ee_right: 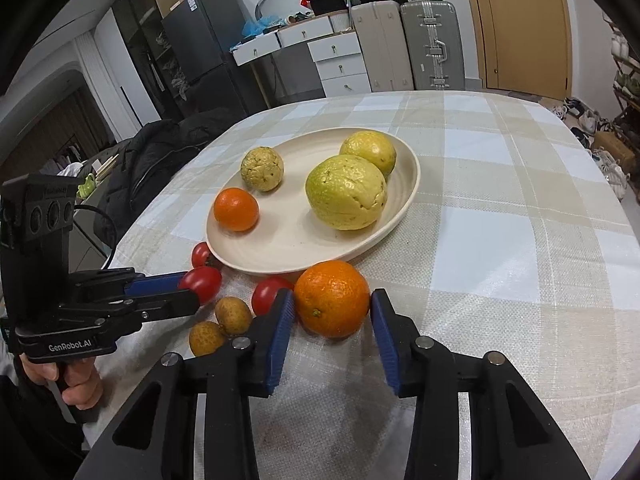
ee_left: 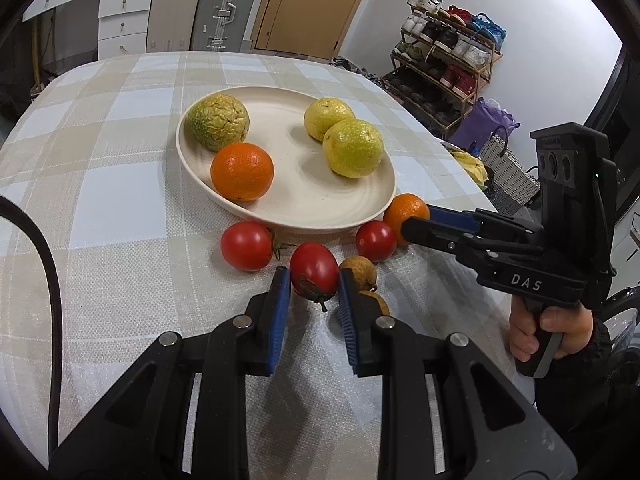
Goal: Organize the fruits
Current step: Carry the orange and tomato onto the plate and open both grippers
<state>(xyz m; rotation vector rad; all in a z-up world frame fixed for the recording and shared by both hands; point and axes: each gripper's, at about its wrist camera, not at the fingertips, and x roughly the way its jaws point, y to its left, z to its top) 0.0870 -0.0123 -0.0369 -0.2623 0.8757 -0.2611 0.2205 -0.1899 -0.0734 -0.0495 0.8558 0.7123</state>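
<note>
The left claw [ee_left: 314, 280] is clamped on an oval tomato [ee_left: 314, 274], its blue pads [ee_left: 280, 312] pressing the fruit from either side. The tomato's long axis runs roughly along the claw's reach, with the stem end and its dried green cap pointing back toward the claw and down at the counter [ee_left: 120, 200]; the rounded tip points away, toward the plate [ee_left: 288, 200]. Just right of it lie two small brown fruits [ee_left: 358, 272], one partly hidden behind the right pad. A rounder tomato [ee_left: 247, 246] sits to the left, its stem pointing right, and another tomato [ee_left: 376, 240] lies further right near the plate's rim.

The right claw [ee_right: 332, 304] brackets a loose orange [ee_right: 332, 299] on the counter beside the plate's near edge; the left pad touches it, while the right pad looks just short of the skin, and whether it truly presses cannot be told. The orange's stem dimple faces the camera, low on its front.

On the plate rest a smaller orange [ee_left: 242, 172] and three yellow-green fruits [ee_left: 352, 148], one wrinkled [ee_left: 219, 122]. A hand [ee_left: 548, 330] grips the right claw's handle.
</note>
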